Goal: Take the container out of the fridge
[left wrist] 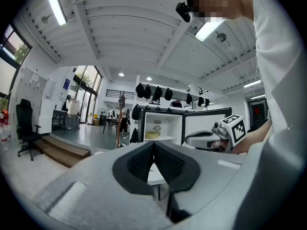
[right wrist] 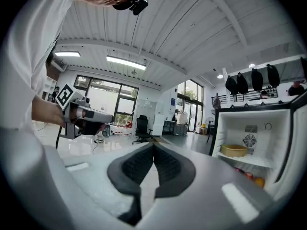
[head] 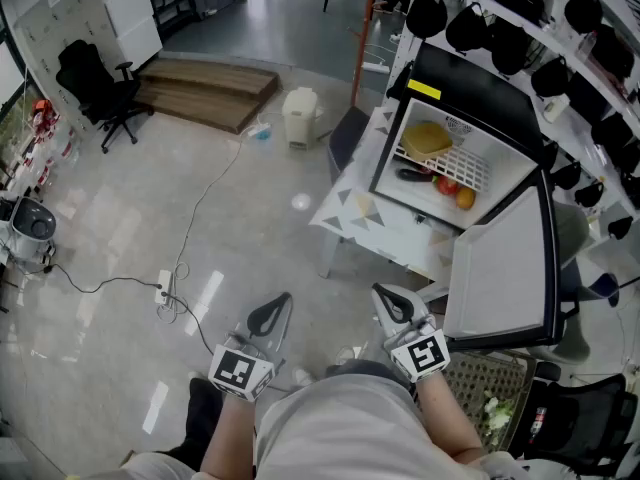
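Observation:
A small black fridge [head: 470,88] stands open on a low white table [head: 345,208] ahead and to the right. A yellow container [head: 427,140] rests on its wire shelf, above a few red and orange fruits [head: 455,190]. Both grippers are held close to the person's body, well short of the fridge. My left gripper [head: 284,299] is shut and empty, and so is my right gripper [head: 380,290]. From the left gripper view, the shut left gripper [left wrist: 153,143] points toward the fridge and the container [left wrist: 152,135]. The right gripper view shows the container [right wrist: 233,150] to the right of the shut right gripper [right wrist: 153,145].
The fridge door [head: 505,268] hangs open toward me on the right. A wire basket [head: 482,388] sits below it. A white bin [head: 300,116], wooden platform [head: 205,90] and office chair [head: 95,83] lie farther off. A power strip with its cable [head: 165,290] is on the floor at left.

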The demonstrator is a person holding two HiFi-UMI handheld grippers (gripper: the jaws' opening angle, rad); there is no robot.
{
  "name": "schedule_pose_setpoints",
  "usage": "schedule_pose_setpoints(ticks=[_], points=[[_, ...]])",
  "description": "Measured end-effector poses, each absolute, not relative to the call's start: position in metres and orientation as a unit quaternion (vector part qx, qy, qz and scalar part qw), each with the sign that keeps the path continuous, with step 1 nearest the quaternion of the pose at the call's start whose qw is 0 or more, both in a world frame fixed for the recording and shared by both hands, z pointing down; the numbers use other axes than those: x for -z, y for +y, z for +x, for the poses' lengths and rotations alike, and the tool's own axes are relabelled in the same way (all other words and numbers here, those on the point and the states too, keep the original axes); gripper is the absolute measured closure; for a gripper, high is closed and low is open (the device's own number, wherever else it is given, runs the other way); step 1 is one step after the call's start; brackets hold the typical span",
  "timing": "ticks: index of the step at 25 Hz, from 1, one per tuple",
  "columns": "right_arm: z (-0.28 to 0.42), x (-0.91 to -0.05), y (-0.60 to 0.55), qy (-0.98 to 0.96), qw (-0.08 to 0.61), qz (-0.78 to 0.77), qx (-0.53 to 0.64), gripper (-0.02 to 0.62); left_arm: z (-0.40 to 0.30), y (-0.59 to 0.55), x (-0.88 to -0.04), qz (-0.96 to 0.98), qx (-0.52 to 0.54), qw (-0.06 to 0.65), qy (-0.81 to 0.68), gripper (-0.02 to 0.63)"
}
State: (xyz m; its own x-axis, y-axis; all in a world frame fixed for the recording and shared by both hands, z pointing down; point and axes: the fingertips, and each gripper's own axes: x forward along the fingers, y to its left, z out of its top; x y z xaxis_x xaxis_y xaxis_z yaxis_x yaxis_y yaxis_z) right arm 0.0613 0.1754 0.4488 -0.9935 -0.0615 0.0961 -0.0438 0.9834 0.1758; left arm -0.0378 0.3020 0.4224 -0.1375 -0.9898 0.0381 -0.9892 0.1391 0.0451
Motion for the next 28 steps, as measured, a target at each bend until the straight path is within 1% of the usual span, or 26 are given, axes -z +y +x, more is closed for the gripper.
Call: schedule_pose_setpoints(ticks=[7,15,20,28], points=[[0.070,-0.439,0.152,-0.995,0.038,0.023,0.084,0.591,-0.028,0.264,-0.419,0.662,-0.004,0.032,-0.749,0.597],[0.089,-0.447,0.098,-0.997,0.031,0.039,0.053,0.592,-0.015,0.202,-0.418,0.680,-0.019,0.033,-0.733,0.597],[0.102,-0.439,0.069,-0.997,0.010,0.052,0.048,0.592,-0.005,0.164,-0.420,0.690,-0.030,0.033,-0.723,0.597],[0.102,-0.452,0.034,-0.996,0.015,0.071,0.045,0.592,-0.007,0.124,-0.432,0.702,-0.034,0.042,-0.710,0.597]])
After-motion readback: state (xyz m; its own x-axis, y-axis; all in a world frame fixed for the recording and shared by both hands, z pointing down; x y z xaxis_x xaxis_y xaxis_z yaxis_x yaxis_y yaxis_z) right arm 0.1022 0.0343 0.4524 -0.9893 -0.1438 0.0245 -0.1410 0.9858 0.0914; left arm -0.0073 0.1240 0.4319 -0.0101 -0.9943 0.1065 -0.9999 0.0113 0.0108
